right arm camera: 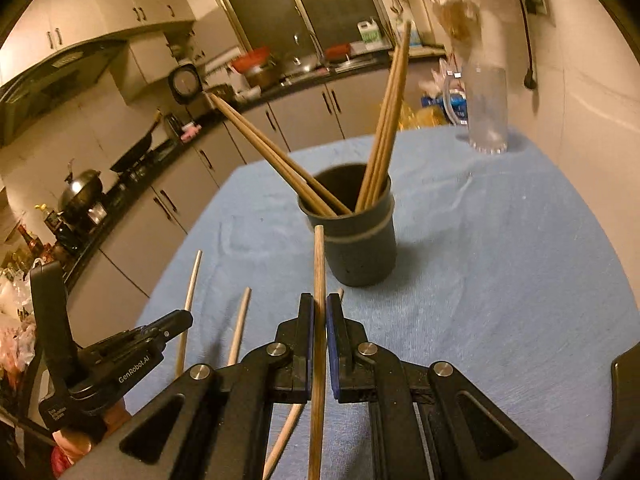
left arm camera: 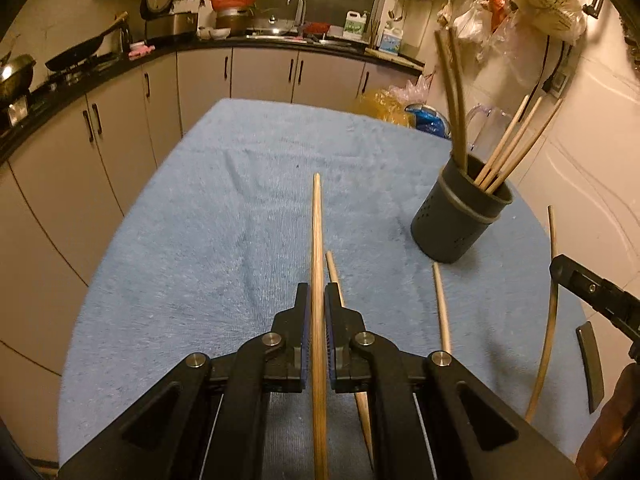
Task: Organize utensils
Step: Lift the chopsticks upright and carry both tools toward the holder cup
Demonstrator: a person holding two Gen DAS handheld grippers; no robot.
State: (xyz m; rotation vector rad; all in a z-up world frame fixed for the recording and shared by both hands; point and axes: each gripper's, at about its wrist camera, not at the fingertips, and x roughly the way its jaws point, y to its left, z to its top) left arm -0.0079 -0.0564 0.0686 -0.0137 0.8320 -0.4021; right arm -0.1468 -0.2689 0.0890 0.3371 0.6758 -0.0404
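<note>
Right hand-held gripper [right arm camera: 319, 320] and left hand-held gripper [left arm camera: 318, 308], each clamped on one chopstick [right arm camera: 319, 264], mid-transfer; next, tip into holder [right arm camera: 352, 236].

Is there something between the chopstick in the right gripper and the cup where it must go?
Nothing visible lies between them. The right gripper holds its chopstick pointing at the cup, with only bare blue cloth in between. Inside the cup, other chopsticks lean left and right, leaving a gap in the middle of the opening.
</note>
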